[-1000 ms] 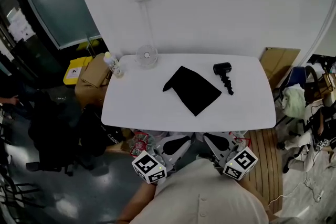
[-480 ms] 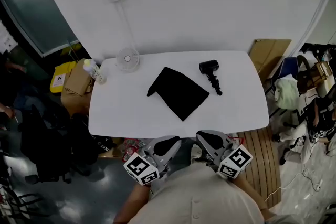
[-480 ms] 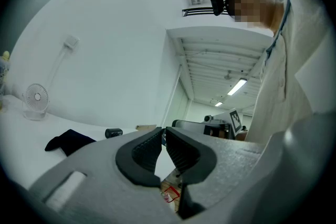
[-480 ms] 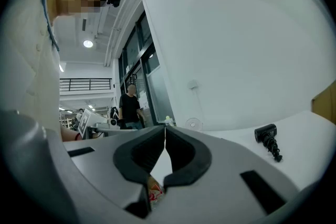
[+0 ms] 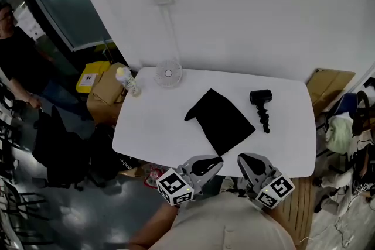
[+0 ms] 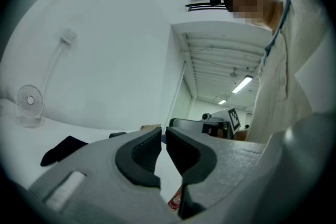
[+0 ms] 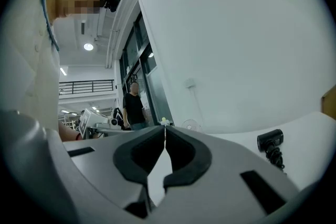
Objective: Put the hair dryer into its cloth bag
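My left tool (image 5: 213,161) and my right tool (image 5: 242,159) hover side by side at the near edge of the white tabletop (image 5: 153,126), each with its jaws closed together and nothing between them. The black cloth bag (image 5: 221,120) lies flat in the middle of the tabletop, just beyond my left tool. The black hair dryer (image 5: 261,99) lies to the right of the bag, apart from it, beyond my right tool and well clear of both tools.
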Tool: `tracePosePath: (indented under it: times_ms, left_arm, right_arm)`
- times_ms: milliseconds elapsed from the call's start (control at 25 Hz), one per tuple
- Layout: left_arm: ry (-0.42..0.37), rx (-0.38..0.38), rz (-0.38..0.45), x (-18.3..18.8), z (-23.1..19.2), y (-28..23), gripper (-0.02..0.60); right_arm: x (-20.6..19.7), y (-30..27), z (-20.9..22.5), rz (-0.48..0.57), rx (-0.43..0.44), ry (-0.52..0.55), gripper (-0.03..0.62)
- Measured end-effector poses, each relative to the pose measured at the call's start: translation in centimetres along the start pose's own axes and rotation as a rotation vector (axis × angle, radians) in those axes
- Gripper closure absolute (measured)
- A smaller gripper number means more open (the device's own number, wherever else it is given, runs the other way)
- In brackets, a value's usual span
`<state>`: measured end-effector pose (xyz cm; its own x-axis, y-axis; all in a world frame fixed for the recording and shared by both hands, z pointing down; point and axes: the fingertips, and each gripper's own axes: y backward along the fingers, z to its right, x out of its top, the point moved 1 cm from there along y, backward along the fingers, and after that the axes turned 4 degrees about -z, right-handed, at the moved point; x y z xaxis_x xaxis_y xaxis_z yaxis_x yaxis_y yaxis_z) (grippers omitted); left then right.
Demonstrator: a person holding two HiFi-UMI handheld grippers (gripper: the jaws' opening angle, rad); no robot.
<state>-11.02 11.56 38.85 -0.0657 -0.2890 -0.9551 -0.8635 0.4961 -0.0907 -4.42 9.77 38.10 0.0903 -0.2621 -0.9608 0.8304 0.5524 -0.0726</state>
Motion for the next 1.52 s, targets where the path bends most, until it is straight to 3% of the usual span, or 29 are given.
tracePosePath:
  times_ms: [280, 640, 1040, 1280, 1520]
  left_arm:
    - [0.023, 0.014, 0.000, 0.1, -1.8, -2.2, 0.569]
    - [-0.018, 0.035, -0.025, 1.3, -4.3, -5.8, 0.568]
    - [-0.004, 0.070, -0.060, -0.1, -6.8, -9.1, 0.520]
    - [-0.033, 0.079, -0.152, -2.6, -8.4, -10.4, 0.471]
    - [-0.079, 0.030, -0.269, -5.0, -9.4, -11.3, 0.429]
  right_arm:
    - [0.6, -0.7, 3.0, -0.017, 0.008, -0.007, 0.576]
    - [2.2, -1.4, 7.3, -0.004, 0.009, -0.006, 0.576]
    - [2.0, -1.1, 12.0, -0.024, 0.001, -0.021, 0.576]
    - [1.5, -1.4, 14.1, -0.043, -0.023, -0.029, 0.574]
    - [1.1, -2.0, 15.3, -0.057, -0.059, -0.029, 0.573]
